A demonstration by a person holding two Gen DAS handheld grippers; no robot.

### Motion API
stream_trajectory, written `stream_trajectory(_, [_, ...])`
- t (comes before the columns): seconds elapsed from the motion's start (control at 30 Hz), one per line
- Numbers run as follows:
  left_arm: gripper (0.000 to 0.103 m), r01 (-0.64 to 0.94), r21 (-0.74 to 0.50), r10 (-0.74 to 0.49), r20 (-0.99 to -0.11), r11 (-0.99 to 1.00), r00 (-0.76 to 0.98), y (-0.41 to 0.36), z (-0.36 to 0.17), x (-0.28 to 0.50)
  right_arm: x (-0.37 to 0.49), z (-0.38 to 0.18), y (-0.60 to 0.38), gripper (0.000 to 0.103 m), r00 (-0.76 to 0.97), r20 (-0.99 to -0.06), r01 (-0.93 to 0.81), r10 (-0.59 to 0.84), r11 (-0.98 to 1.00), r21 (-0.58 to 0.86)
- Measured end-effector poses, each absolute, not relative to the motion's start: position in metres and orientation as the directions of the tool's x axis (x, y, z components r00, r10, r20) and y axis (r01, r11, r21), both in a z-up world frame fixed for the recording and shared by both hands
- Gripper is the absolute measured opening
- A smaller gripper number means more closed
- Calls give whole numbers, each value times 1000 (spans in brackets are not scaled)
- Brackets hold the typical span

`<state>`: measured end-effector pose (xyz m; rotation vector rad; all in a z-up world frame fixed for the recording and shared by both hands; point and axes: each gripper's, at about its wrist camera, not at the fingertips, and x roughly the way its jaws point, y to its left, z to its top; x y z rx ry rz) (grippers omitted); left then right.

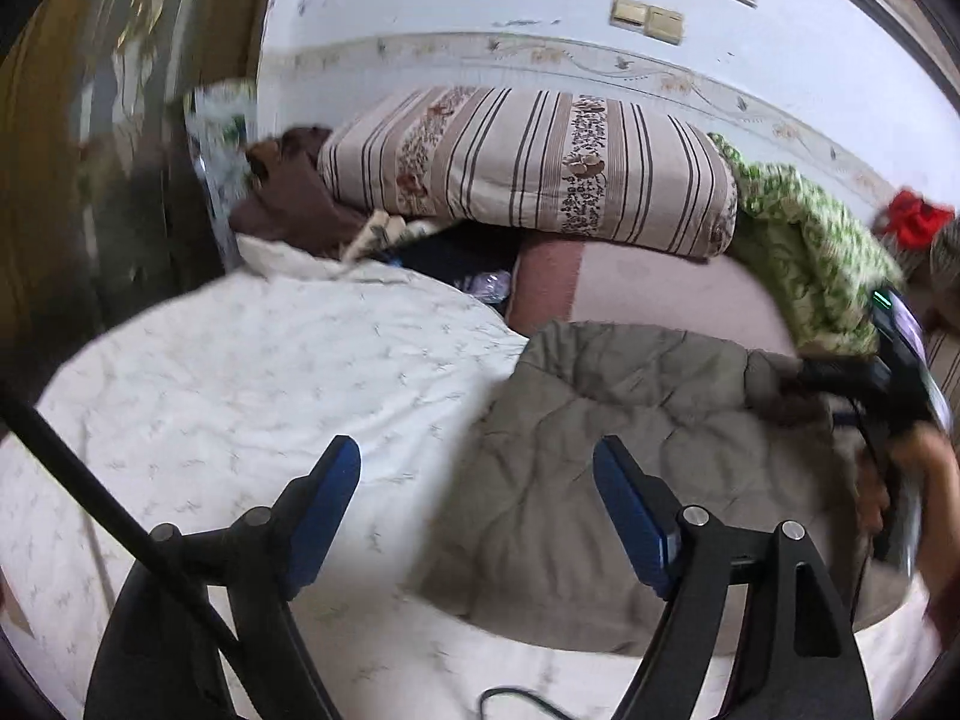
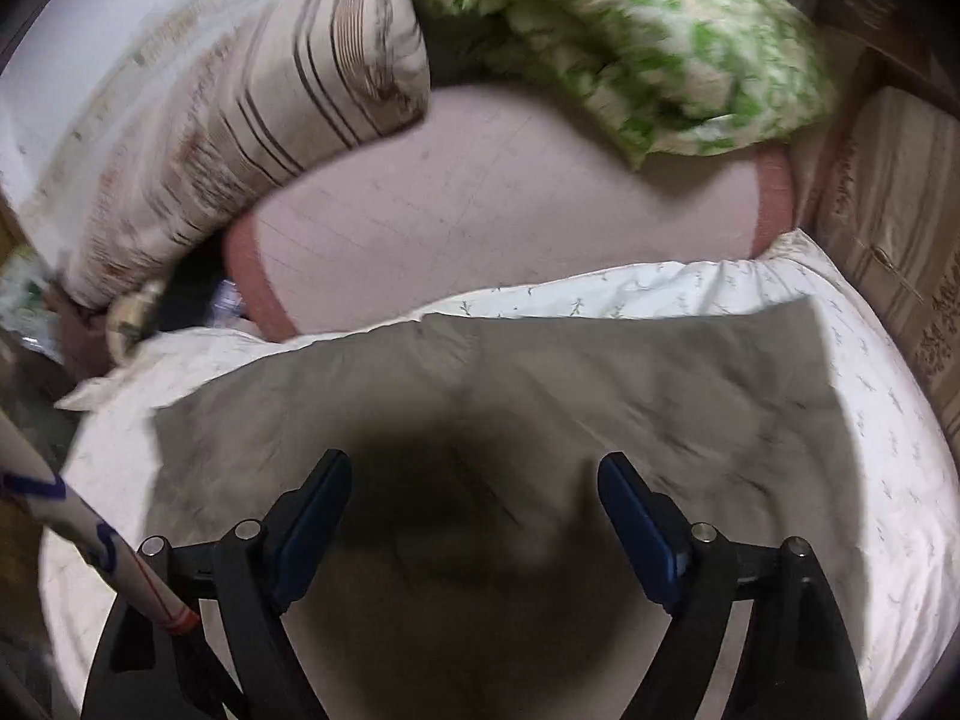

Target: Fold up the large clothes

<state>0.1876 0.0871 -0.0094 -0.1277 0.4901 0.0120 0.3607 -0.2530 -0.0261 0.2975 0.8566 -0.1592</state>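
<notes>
Grey quilted coat (image 1: 606, 450) on white bedcover (image 1: 252, 372)

Red cloth (image 1: 915, 217) – cut off at frame edge, smeared by blur

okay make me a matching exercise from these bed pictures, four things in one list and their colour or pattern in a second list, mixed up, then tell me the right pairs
Things:
1. padded garment
2. folded quilt
3. crumpled blanket
4. bed cover

Colour or pattern:
A. green and white print
B. white with small sprigs
C. plain grey-green
D. beige with brown stripes and flower bands

Pairs: 1-C, 2-D, 3-A, 4-B
</notes>
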Motion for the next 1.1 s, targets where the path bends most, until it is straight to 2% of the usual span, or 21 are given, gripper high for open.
stream_trajectory(0.07, [79, -38, -91, -9, -472, 995, 882, 89, -21, 191, 393, -50, -243, 89, 603, -794, 301, -79, 944, 134])
stream_trajectory(0.13, [79, -34, -95, -17, -493, 995, 870, 96, -33, 199, 417, -73, -238, 95, 573, -810, 328, -124, 941, 88])
stream_trajectory(0.23, [79, -39, -111, -25, -527, 993, 850, 107, -45, 208, 445, -95, -235, 99, 571, -803, 330, -173, 943, 32])
stream_trajectory(0.37, [79, -70, -121, -6, -537, 990, 843, 120, -49, 215, 454, -115, -248, 101, 604, -781, 346, -160, 935, 76])
stream_trajectory(0.43, [79, -86, -141, -6, -551, 986, 835, 126, -51, 217, 454, -117, -250, 101, 608, -780, 350, -150, 932, 93])
stream_trajectory(0.5, [79, -108, -158, -2, -571, 982, 821, 132, -55, 219, 457, -111, -243, 101, 569, -801, 353, -186, 935, 34])
stream_trajectory(0.6, [79, -136, -173, 8, -592, 975, 806, 138, -60, 219, 447, -81, -221, 94, 567, -792, 331, -227, 943, -33])
stream_trajectory(0.73, [79, -169, -170, 34, -600, 971, 799, 142, -62, 219, 405, -50, -177, 94, 649, -751, 221, -119, 974, 37])
stream_trajectory(0.83, [79, -167, -172, 28, -611, 971, 791, 143, -64, 219, 387, -57, -136, 94, 640, -766, 128, -53, 991, 38])
stream_trajectory(0.97, [79, -152, -151, 34, -594, 977, 804, 140, -59, 216, 398, -99, -96, 100, 629, -754, 127, -186, 982, -137])
stream_trajectory(1.1, [79, -151, -137, 44, -579, 979, 814, 138, -55, 214, 404, -97, -99, 100, 610, -766, 150, -204, 979, -140])
